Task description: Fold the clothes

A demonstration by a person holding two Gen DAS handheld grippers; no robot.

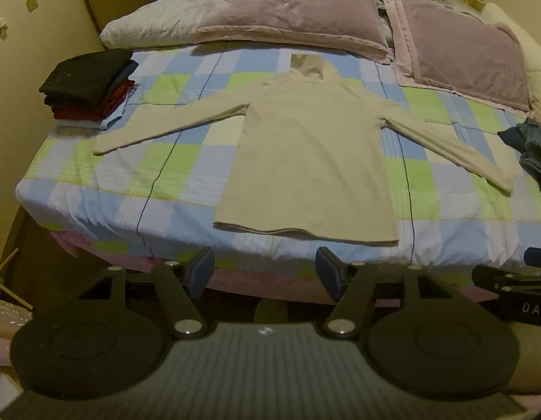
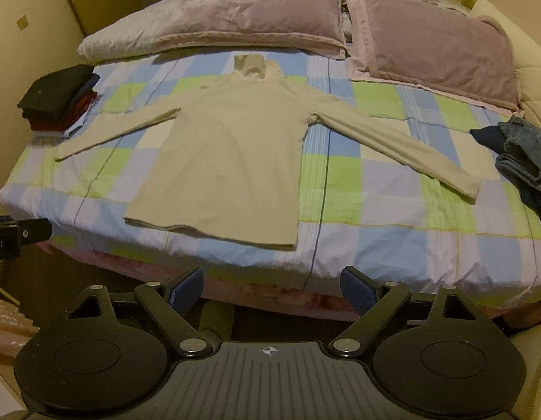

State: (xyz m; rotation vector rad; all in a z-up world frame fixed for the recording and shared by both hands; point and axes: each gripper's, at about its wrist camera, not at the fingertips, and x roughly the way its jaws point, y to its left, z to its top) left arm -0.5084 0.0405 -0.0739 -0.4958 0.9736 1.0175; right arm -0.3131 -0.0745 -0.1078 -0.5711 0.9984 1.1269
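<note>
Two hand-held grippers, nearest me, hang off the foot of the bed, both empty: left hand-held gripper (image 1: 265,268) jaws apart, right hand-held gripper (image 2: 272,287) wide. I judge they are held back so I can see the whole garment before picking a grab point. Next out, the beige top (image 1: 307,147) lies flat on the checked bedsheet (image 1: 158,171), hem toward me, sleeves spread to either side, ready for a first fold. Farther left, a stack of folded clothes (image 1: 90,84) sits clear of the work area; far right, a heap of jeans (image 2: 526,161) waits unfolded. Pillows (image 1: 288,14) lie along the head of the bed.
</note>
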